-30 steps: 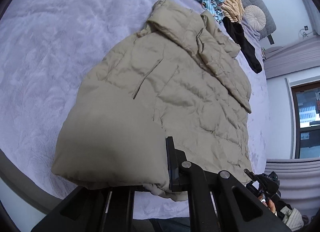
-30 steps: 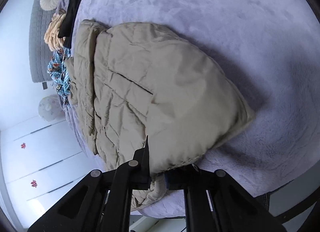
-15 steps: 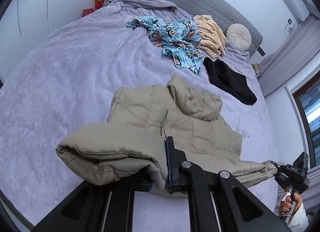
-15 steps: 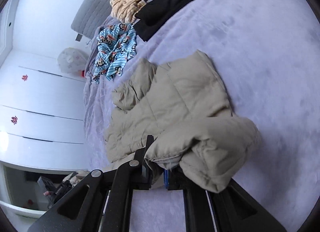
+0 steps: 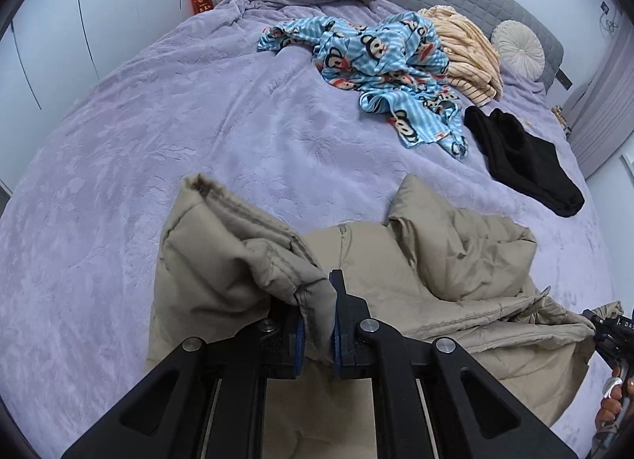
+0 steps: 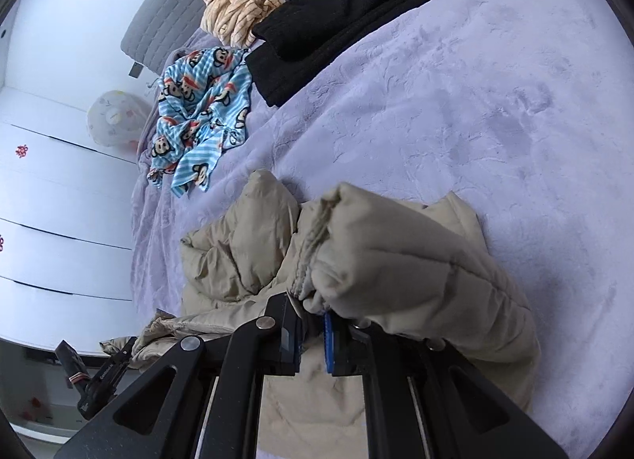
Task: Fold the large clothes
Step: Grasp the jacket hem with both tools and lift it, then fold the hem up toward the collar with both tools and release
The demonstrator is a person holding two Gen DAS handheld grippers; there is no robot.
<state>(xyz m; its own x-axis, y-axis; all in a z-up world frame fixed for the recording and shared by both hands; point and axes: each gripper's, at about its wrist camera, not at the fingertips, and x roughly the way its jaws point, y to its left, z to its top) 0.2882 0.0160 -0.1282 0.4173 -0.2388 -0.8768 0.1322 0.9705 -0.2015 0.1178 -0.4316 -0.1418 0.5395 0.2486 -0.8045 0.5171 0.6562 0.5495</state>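
My left gripper (image 5: 316,324) and right gripper (image 6: 313,330) each pinched the beige jacket's (image 5: 455,261) hem, jaws nearly closed, raised off the bed (image 5: 158,122).

Take the jacket (image 5: 455,261) as your landmark. Beyond its far edge you have a broad band of bare purple blanket (image 5: 198,122) to pass over. Past that band, the blue monkey-print garment (image 5: 388,62) lies in the way, with the striped beige garment (image 5: 467,50) touching it on the far side. The black garment (image 5: 523,161) lies near the jacket's far right corner, leaving only a narrow strip of blanket between them. To the jacket's left the blanket is bare out to the bed's edge; to its right (image 6: 515,122) it is also bare.
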